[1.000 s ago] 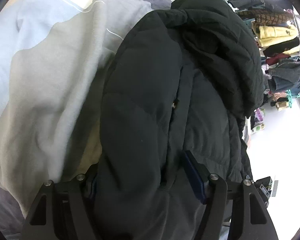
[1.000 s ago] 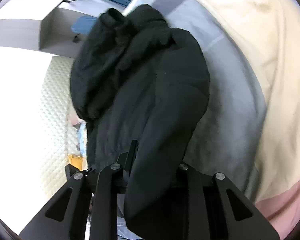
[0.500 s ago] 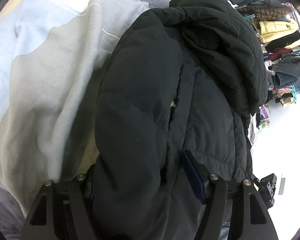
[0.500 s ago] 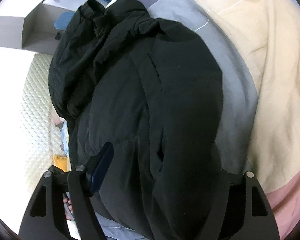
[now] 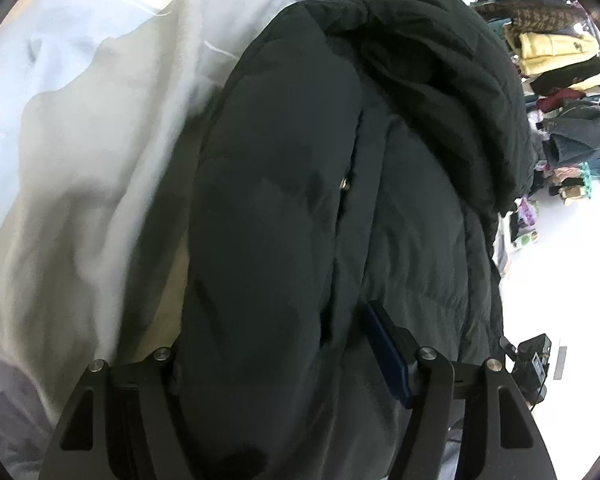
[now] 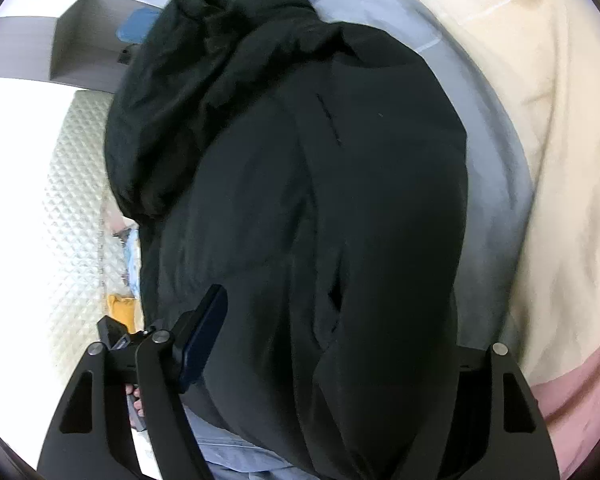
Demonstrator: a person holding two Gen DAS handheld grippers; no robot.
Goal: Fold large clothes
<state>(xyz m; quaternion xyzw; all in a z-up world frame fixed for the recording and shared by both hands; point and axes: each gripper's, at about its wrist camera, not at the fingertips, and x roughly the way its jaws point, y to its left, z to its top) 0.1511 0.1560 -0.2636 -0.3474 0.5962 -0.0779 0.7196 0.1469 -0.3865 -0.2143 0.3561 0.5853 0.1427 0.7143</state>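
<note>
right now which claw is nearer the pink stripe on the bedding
Right. The right claw, jaws just opened around the black jacket, sits beside the pink stripe. The left claw straddles the jacket with only pale bedding beside it.

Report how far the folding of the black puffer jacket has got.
Done: the black puffer jacket lies on the bedding as a narrow bundle, sides folded in, hood bunched at the far end. In hand: the right gripper has just been opening; both it and the left gripper straddle the near end. Left: probably folding it end to end.
</note>
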